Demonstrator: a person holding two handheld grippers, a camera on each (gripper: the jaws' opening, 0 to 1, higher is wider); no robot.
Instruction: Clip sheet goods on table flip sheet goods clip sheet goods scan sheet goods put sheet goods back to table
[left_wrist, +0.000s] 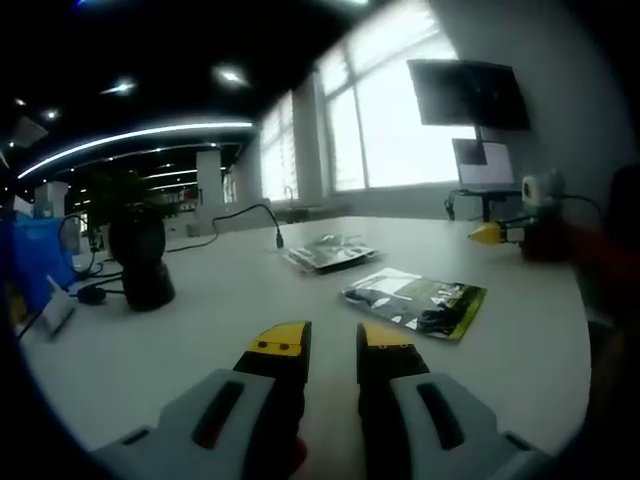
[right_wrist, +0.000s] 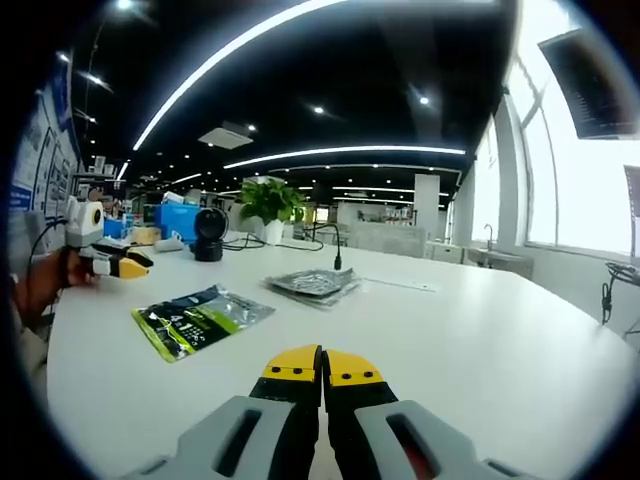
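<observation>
Sheet goods (left_wrist: 415, 301) flat on white table (left_wrist: 200, 330), office

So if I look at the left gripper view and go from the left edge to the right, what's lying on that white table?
Blue box → black round device → silvery packet → green and black packet → the other gripper, held at the far right edge.
</observation>
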